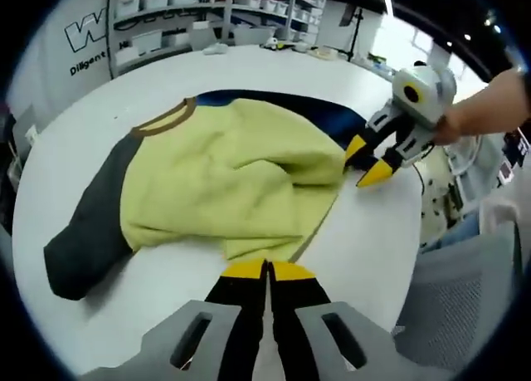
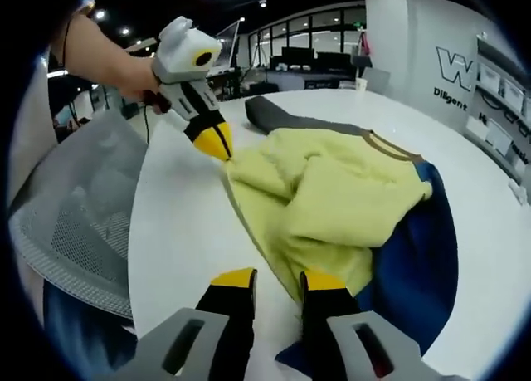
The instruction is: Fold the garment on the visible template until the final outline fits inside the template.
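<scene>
Both grippers at the garment's hem

The yellow garment (image 1: pixel 224 182) lies crumpled on the blue template (image 2: pixel 415 265) mid-table (image 1: pixel 75 148). Left gripper (image 1: pixel 267 271) fingers clenched on the hem edge; right gripper (image 2: pixel 278 280) fingers released, straddling the hem near the table edge

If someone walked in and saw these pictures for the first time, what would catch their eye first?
Most likely the pale yellow garment, rumpled on the white round table, with a dark grey sleeve trailing off one side and a dark blue template showing beneath it. Next, the yellow-tipped grippers: the left gripper shut at the fabric's edge, the right gripper open by the hem.
</scene>
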A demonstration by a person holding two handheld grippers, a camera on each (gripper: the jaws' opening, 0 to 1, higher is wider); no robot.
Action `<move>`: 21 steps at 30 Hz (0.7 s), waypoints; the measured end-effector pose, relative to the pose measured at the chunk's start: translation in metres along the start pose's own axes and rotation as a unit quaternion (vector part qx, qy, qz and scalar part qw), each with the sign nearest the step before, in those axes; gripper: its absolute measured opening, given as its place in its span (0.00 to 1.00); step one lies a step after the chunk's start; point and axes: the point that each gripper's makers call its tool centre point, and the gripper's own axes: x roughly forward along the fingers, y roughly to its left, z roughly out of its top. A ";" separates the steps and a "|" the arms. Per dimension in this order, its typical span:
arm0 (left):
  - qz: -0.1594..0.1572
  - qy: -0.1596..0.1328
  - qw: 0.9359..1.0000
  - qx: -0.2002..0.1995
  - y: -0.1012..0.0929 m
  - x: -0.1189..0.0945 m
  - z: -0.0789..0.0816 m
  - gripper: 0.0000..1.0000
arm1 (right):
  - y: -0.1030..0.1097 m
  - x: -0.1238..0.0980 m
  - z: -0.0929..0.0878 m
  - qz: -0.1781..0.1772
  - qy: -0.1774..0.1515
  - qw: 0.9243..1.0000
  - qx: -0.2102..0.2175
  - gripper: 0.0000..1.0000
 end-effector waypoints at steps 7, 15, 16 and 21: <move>0.004 0.007 1.000 -0.017 -0.007 -0.018 -0.026 0.00 | -0.011 -0.014 -0.011 -0.019 0.001 1.000 0.016 0.18; 0.013 0.009 0.999 -0.035 -0.015 -0.035 -0.043 0.00 | -0.026 -0.024 -0.032 -0.040 0.017 0.999 0.030 0.21; 0.015 0.010 0.999 -0.036 -0.015 -0.036 -0.046 0.00 | -0.027 -0.025 -0.033 -0.043 0.018 0.998 0.029 0.21; 0.018 0.012 0.999 -0.040 -0.018 -0.041 -0.054 0.00 | -0.032 -0.031 -0.040 -0.053 0.025 0.998 0.034 0.23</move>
